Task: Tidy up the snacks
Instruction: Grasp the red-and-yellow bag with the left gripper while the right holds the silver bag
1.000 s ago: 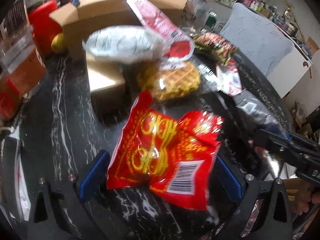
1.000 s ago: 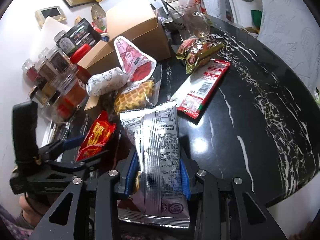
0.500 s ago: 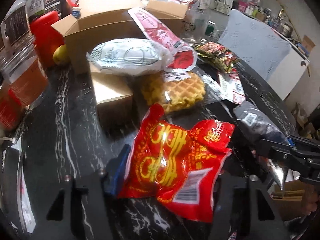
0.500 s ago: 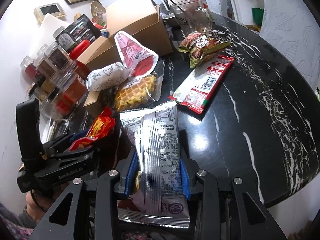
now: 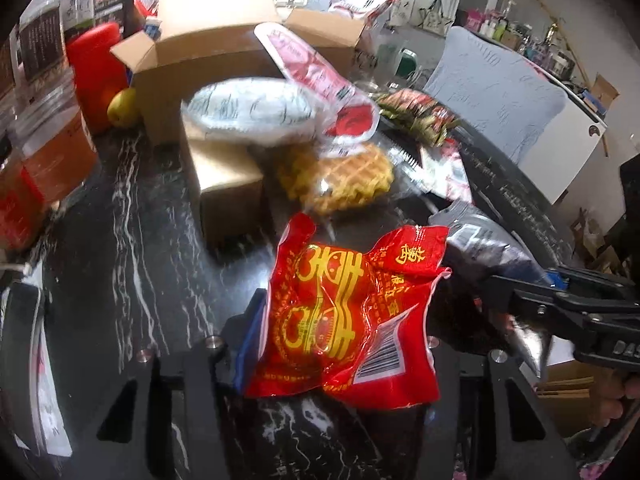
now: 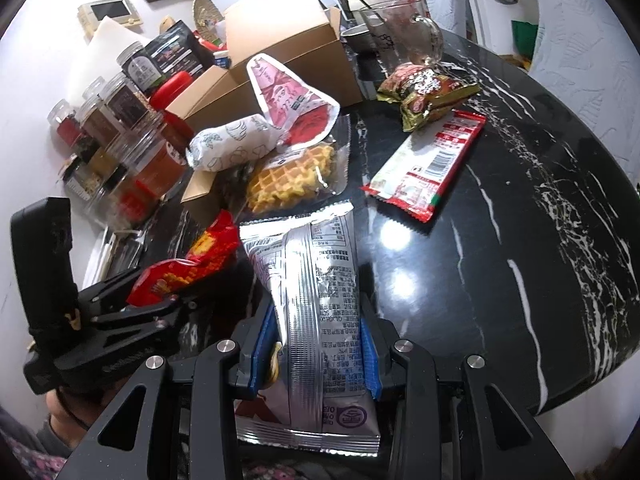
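We hold a snack in each tool at once, so the step in hand looks like gathering packets before they go somewhere together. Our left gripper (image 5: 340, 336) has its jaws pressed in on the red packet (image 5: 344, 320), which crumples between them above the dark marble table (image 5: 132, 240). Our right gripper (image 6: 316, 354) is clamped narrowly on the silver packet (image 6: 316, 308), the blue pads biting both sides of it while the packet stands up along the fingers.

The likeliest home for both is the open cardboard box (image 5: 208, 32) at the back, though we cannot say for sure. Reaching it calls for carrying each packet over the pile in front: the waffle (image 5: 340, 178), the white bun wrapper (image 5: 252, 110) and the pink-and-white packet (image 5: 316, 76) all lie between us and the box, and a soft bag may slip if the grip loosens.

The left view shows the red packet's printed face and barcode, and the silver packet only as a dark blur at its right edge. The right view alone shows what remains loose on the table: the long red-and-white packet (image 6: 430, 170) and the gold-and-red packet (image 6: 426, 94), well apart from the pile.
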